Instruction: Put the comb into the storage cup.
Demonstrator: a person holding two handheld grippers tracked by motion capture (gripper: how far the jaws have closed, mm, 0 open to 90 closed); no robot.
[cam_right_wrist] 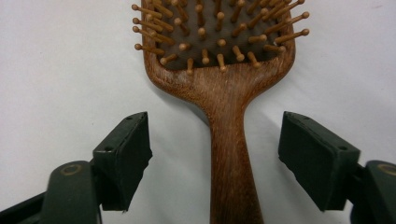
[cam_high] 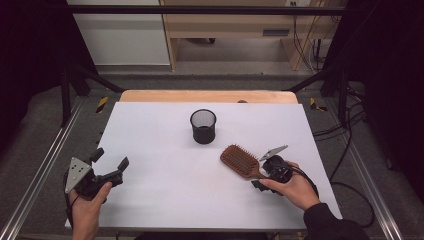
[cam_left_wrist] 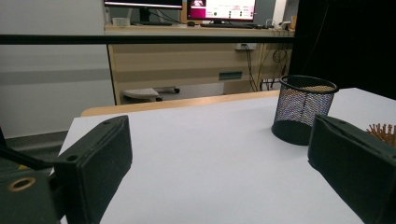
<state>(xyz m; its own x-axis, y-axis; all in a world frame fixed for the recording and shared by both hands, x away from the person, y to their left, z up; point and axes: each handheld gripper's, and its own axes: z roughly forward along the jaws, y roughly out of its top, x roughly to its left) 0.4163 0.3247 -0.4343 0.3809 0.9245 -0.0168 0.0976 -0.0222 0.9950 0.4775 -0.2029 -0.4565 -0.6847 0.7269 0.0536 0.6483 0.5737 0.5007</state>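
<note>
Now right hand-held gripper [cam_right_wrist: 215, 154] wide open astride hairbrush [cam_right_wrist: 224, 93] handle, untouching; left hand-held gripper [cam_left_wrist: 219, 163] open, empty.

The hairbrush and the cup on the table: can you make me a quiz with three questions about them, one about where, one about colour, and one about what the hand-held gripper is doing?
1. Where does the hairbrush lie?
A. Inside the mesh cup
B. Flat on the table, nearer the person than the mesh cup
C. On the floor

2. What colour is the mesh cup?
A. Black
B. Red
C. White

3. How does the right hand-held gripper stand?
A. Shut on the brush handle
B. Open, one jaw on each side of the handle
C. Shut on the cup

Answers:
1. B: the high view shows it on the white table, bristles up.
2. A: its mesh is black.
3. B: the right gripper view shows gaps between both jaws and the handle.
</note>
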